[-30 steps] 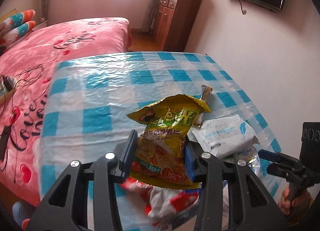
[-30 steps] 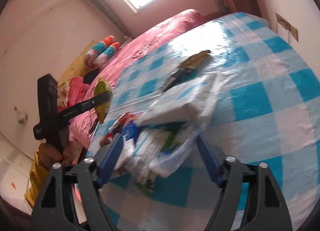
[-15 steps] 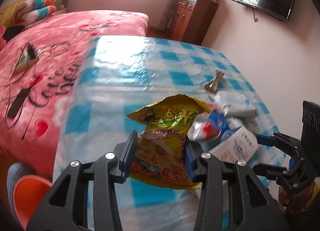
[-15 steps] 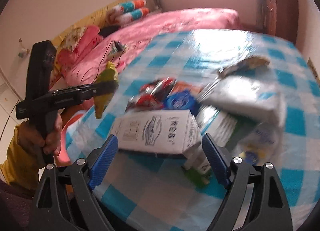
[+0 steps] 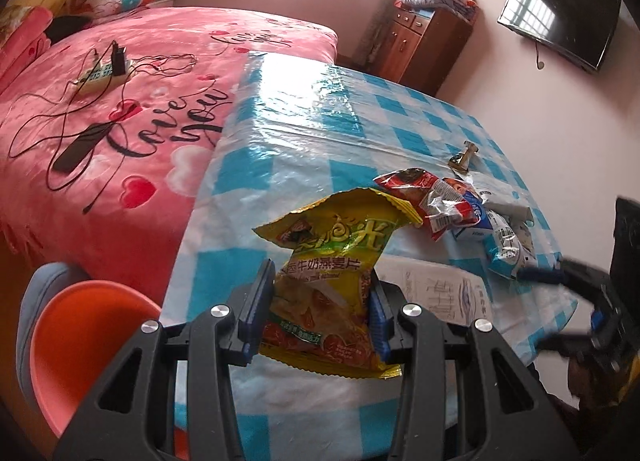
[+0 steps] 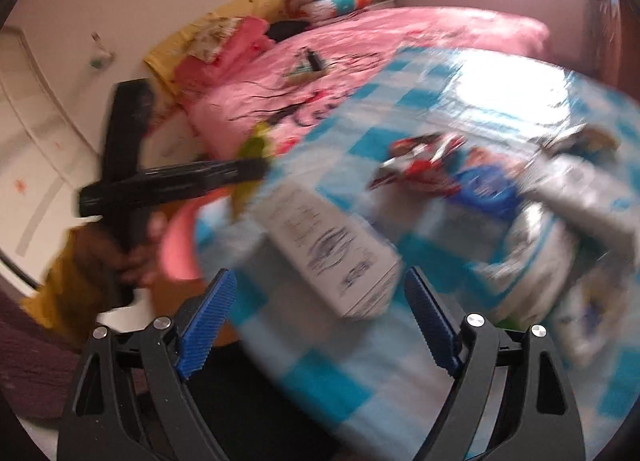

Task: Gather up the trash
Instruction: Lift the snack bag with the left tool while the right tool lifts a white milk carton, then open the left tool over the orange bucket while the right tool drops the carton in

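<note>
My left gripper (image 5: 320, 285) is shut on a yellow snack bag (image 5: 336, 257) and holds it upright above the near edge of the blue-checked table (image 5: 320, 129). In the right wrist view the left gripper (image 6: 244, 173) and the bag (image 6: 256, 149) show side-on at the table's left edge. My right gripper (image 6: 320, 277) stands open with nothing pressed between its pads; a white box (image 6: 328, 241) lies on the table just ahead of it. Behind the box lie a red wrapper (image 5: 424, 189), a blue-white packet (image 5: 500, 241), a white tissue pack (image 5: 500, 197) and a small brown wrapper (image 5: 464, 155).
An orange round container (image 5: 80, 333) with a grey rim stands on the floor left of the table. A pink bed (image 5: 120, 101) with cables and a phone runs along the table's left side. A wooden cabinet (image 5: 420, 41) and a wall television (image 5: 560, 17) are at the back.
The left gripper has carried the yellow bag leftward to the table's edge, and the orange container has come into view. The right gripper has rolled and swung left, from the pile to the white box.
</note>
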The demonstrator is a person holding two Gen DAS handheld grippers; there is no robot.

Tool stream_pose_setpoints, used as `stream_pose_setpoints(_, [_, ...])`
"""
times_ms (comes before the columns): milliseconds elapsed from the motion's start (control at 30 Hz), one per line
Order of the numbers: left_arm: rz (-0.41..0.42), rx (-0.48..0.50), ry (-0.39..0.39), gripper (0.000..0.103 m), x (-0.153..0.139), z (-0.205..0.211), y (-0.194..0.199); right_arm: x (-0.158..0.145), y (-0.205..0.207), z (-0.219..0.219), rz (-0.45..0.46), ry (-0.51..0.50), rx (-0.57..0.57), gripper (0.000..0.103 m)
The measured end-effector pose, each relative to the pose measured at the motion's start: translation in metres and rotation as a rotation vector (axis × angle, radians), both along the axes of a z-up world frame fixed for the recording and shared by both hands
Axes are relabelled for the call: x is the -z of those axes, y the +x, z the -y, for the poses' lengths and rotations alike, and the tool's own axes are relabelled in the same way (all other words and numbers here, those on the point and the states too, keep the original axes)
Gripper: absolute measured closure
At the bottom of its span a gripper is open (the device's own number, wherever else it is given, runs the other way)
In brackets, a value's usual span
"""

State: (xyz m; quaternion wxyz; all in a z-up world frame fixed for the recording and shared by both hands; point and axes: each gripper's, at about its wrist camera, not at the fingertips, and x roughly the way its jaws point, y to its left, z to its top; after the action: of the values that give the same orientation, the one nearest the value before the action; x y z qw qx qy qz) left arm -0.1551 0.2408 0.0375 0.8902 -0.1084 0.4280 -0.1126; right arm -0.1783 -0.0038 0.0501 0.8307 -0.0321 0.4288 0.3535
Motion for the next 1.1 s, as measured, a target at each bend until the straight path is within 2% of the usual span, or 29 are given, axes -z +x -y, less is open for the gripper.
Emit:
stream_pose_setpoints(133, [0.003, -0.018, -0.031, 0.059, 0.0, -0.007, -0.006, 0.003, 0.013, -0.026, 0.066, -0.072, -0.088, 0.018])
stream_pose_setpoints(200, [0.007, -0.029, -0.039, 0.059, 0.0, -0.012, -0.01, 0.011, 0.02, -0.037, 0.061, -0.096, -0.117, 0.018])
stream_pose_setpoints(433, [0.021, -0.083, 0.008, 0.059, -0.003, -0.029, -0.021, 0.044, 0.027, -0.072, 0.071, -0.208, -0.171, 0.018])
stream_pose_setpoints(500, [0.025, -0.11, 0.031, 0.059, -0.004, -0.037, -0.025, 0.052, 0.03, -0.077, 0.054, -0.211, -0.168, 0.022])
stream_pose_setpoints(533, [0.027, -0.121, 0.038, 0.059, -0.004, -0.04, -0.026, 0.056, 0.031, -0.08, 0.046, -0.222, -0.165, 0.028])
stream_pose_setpoints(600, [0.03, -0.14, 0.05, 0.059, -0.005, -0.048, -0.03, 0.057, 0.029, -0.081, 0.065, -0.235, -0.157, 0.032])
stream_pose_setpoints(867, [0.018, -0.229, 0.115, 0.059, 0.003, -0.079, -0.046, 0.048, 0.031, -0.094, 0.023, -0.192, -0.119, 0.036])
stream_pose_setpoints(1100, [-0.013, -0.307, 0.167, 0.059, 0.015, -0.105, -0.064, 0.028, 0.03, -0.142, -0.037, -0.112, -0.199, 0.036])
